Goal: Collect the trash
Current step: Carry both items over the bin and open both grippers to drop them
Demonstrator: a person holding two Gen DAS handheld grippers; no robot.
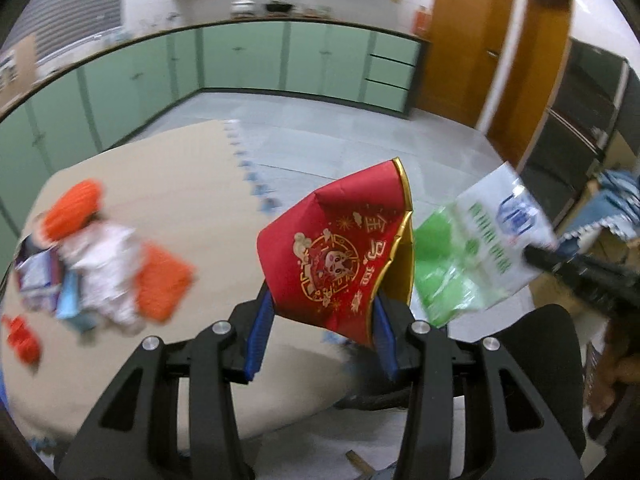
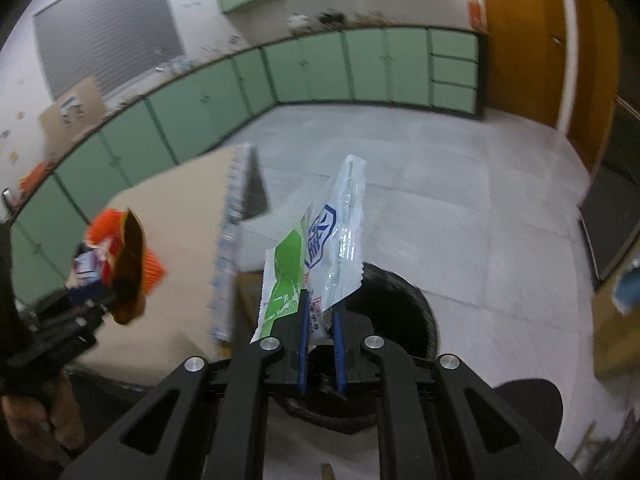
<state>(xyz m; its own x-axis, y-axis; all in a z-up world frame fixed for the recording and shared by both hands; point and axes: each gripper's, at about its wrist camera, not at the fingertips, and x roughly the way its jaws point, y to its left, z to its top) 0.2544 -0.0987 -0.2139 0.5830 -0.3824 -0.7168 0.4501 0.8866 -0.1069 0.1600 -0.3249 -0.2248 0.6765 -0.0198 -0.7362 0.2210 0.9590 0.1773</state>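
Trash in two pieces is held up off the table. Your left gripper [image 1: 322, 320] clamps a red packet [image 1: 340, 256] with gold print and a gold inner lining; its blue pads [image 1: 259, 332] stand fairly wide apart, pressed against the packet's two lower edges, and the packet rises above the table edge. Your right gripper [image 2: 320, 324] pinches a green-and-white plastic wrapper [image 2: 320, 252] by its bottom; its blue pads [image 2: 303, 344] are close together with only the wrapper between them, and the wrapper stands upright. Directly below and beyond that gripper sits a round dark bin [image 2: 404, 320] on the grey tiled floor [image 2: 460, 208]; what lies inside it cannot be told. In the left view the wrapper [image 1: 480, 252] hangs just beside the red packet, to its right. On the beige table [image 1: 168, 184] remains a blurred heap of orange, white and blue wrappers [image 1: 100, 256]. Green cabinets [image 1: 240, 60] and a wooden door [image 1: 468, 40] line the far wall.
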